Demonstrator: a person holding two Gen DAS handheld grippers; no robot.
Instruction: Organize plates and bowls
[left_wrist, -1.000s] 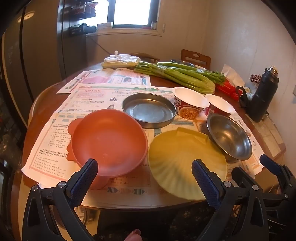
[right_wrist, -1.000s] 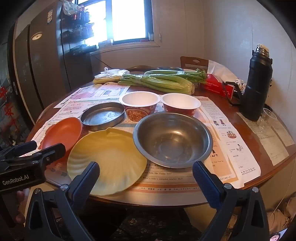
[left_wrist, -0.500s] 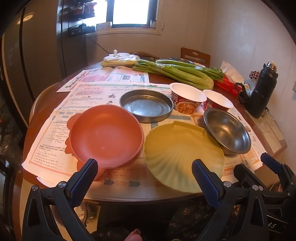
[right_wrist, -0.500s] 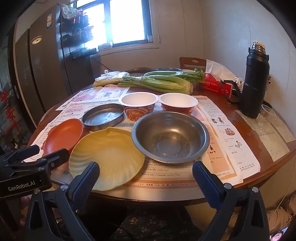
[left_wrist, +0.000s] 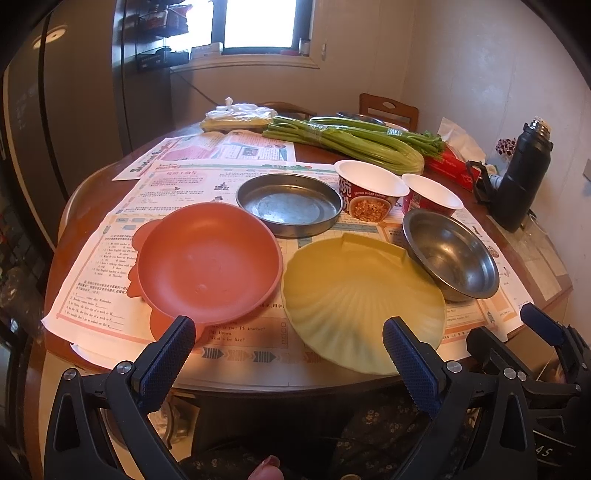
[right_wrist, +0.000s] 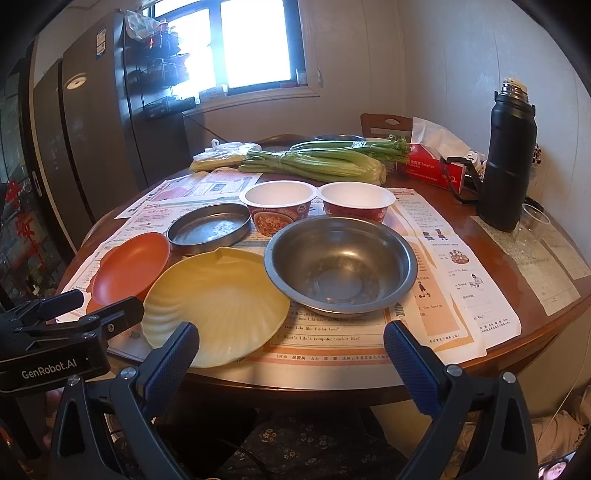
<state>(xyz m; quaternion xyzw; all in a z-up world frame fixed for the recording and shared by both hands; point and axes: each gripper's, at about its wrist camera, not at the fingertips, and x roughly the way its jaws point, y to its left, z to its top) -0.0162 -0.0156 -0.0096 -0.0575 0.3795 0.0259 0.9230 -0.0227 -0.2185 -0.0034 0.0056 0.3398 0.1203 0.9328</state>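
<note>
Both grippers hang off the table's near edge, left gripper and right gripper spread wide, empty, likely sizing up a first pick. Nearest: yellow shell-shaped plate, overhanging the edge. Beside it, orange plate and steel bowl. Beyond: round steel pan, two paper noodle bowls, unstacked.

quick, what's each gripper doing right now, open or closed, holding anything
Left gripper: open, holding nothing, short of the table edge.
Right gripper: open, holding nothing, also short of the table.
</note>
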